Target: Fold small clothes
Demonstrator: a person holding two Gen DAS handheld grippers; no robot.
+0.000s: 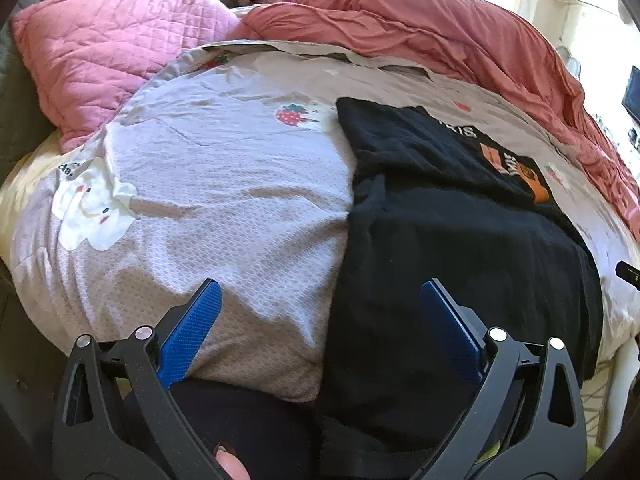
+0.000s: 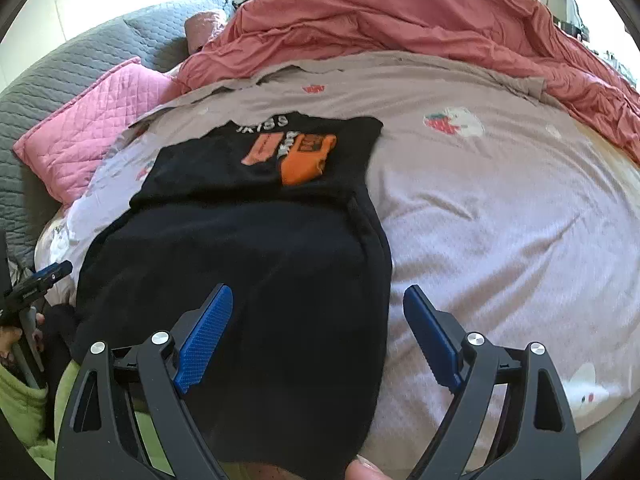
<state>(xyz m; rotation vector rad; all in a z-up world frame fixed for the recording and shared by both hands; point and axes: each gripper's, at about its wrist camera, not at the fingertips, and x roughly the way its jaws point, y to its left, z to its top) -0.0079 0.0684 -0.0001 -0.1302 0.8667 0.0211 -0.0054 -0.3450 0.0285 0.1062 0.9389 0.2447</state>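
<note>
Fingers of the left gripper (image 1: 320, 320) stand wide apart with nothing clamped; its blue pads (image 1: 192, 332) hang above the near edge of the bed, one over the bedspread, the other over dark cloth. Fingers of the right gripper (image 2: 318, 320) are likewise spread wide and hold nothing, with the near end of the garment lying below and between them.

The black T-shirt (image 2: 248, 248) lies flat on the bed, stretched lengthwise away from the person. Its far portion is folded over so that an orange and white print (image 2: 304, 156) faces up. Its near end hangs over the bed edge. In the left wrist view the same shirt (image 1: 460, 220) occupies the right half of the bed.

The shirt rests on a mauve bedspread (image 2: 500, 220) printed with strawberries and white cartoon figures. A pink quilted pillow (image 1: 112, 48) lies beyond it on the left, and a bunched coral duvet (image 2: 400, 28) runs along the far side. A grey quilted cover (image 2: 80, 60) lies behind the pillow. A fingertip (image 2: 366, 470) of the person shows at the bottom of the right wrist view.
</note>
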